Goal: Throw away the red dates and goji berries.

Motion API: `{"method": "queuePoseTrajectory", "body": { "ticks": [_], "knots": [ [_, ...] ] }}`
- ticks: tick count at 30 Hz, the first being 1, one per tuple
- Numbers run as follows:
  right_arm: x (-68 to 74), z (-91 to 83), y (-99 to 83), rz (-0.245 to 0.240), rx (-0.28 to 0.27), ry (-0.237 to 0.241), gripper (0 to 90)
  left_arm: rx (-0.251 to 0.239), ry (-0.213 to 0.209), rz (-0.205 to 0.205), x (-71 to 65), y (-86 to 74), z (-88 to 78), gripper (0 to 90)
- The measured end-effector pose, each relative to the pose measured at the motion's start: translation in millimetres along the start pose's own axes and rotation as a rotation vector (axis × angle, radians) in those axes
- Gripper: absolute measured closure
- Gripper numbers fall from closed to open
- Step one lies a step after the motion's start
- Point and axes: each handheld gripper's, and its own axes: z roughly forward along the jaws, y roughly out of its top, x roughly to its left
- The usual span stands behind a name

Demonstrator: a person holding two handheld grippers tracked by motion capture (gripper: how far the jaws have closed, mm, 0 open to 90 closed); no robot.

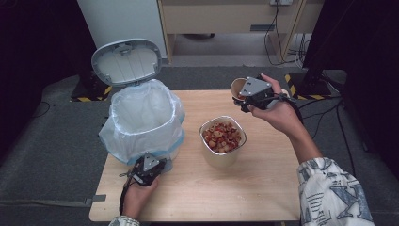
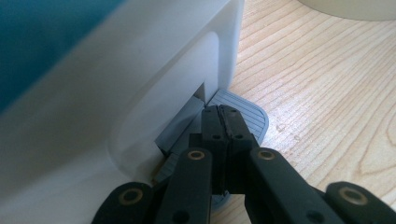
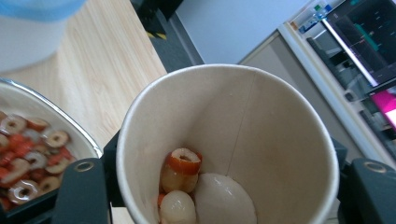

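A white pedal bin point(image 1: 141, 117) lined with a pale bag stands at the table's left, its grey lid point(image 1: 126, 61) raised. My left gripper point(image 1: 160, 165) is shut, and its tips point(image 2: 223, 112) rest on the grey ribbed pedal point(image 2: 245, 116) at the bin's base. My right gripper point(image 1: 243, 96) is shut on a paper cup point(image 1: 237, 86), held tilted above the table's far side. Inside the cup point(image 3: 271, 121) lie a few red-rimmed fruit slices point(image 3: 184, 163). A metal bowl point(image 1: 220, 157) of the same sliced fruit point(image 1: 222, 135) sits mid-table.
The wooden table point(image 1: 263, 183) has bare room at the front and right. Beyond it are a cabinet and cables on grey floor. The bowl's rim point(image 3: 51, 103) lies just left of the cup in the right gripper view.
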Motion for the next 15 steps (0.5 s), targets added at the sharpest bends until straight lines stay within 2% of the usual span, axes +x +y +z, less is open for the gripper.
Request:
{"method": "queuePoseTrajectory", "body": {
  "ticks": [6, 15],
  "knots": [
    [-4.3, -2.4, -5.2, 0.097, -0.048, 0.040, 31.1, 0.000, -0.001, 0.000, 0.1, 0.0, 0.1, 88.6],
    [-7.3, -4.4, -6.6, 0.168, -0.081, 0.066, 31.1, 0.000, -0.001, -0.001, 0.4, 0.0, 0.0, 88.6]
  ]
}}
